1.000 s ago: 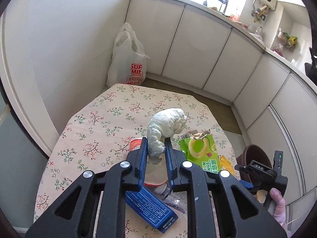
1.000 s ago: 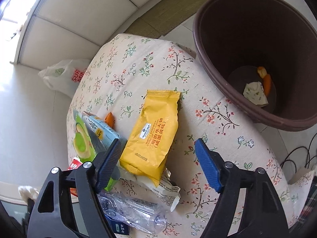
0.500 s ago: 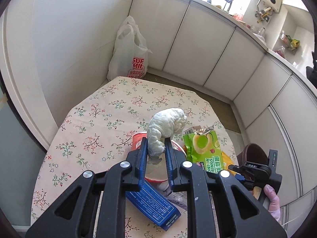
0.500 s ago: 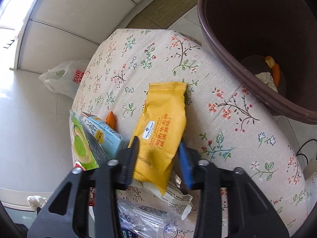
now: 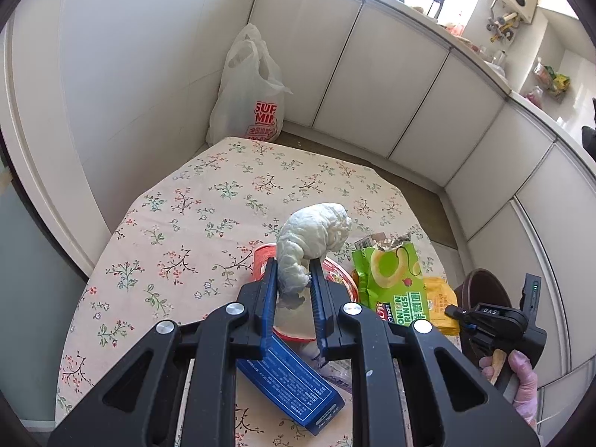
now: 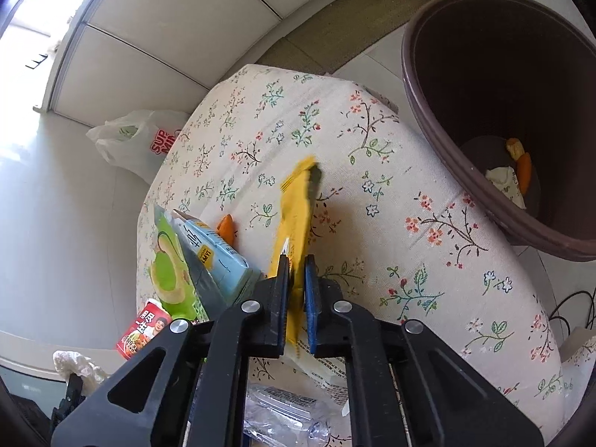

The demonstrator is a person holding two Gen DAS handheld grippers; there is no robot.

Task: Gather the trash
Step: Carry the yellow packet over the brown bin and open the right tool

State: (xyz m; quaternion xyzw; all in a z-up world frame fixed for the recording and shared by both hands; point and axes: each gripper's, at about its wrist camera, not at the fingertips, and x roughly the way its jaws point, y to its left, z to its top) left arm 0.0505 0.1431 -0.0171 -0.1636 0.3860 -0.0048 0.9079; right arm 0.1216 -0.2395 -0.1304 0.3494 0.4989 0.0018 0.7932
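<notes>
My left gripper (image 5: pixel 292 265) is shut on a crumpled white tissue wad (image 5: pixel 316 231), held above a red noodle cup (image 5: pixel 260 257) on the floral table (image 5: pixel 208 193). In the right wrist view my right gripper (image 6: pixel 296 260) has its jaws closing tight on a yellow snack packet (image 6: pixel 296 205). The pads press on the packet, which stands folded on edge and lifted off the cloth. A brown trash bin (image 6: pixel 484 56) stands just beyond the table's right edge, with orange peel and a paper scrap inside. The left wrist view shows the right gripper (image 5: pixel 458 313) by that bin (image 5: pixel 484 279).
More litter lies on the table: a green onion-rings bag (image 5: pixel 391 279), a blue box (image 5: pixel 290 380), a light blue carton (image 6: pixel 216 257), a bit of orange peel (image 6: pixel 227 227) and a clear plastic bottle (image 6: pixel 283 413). A white shopping bag (image 5: pixel 249 93) sits on the floor by the cabinets.
The right gripper went from wide open around the flat yellow packet to shut on it, pinching it up on edge. The left gripper kept hold of the tissue and barely moved.
</notes>
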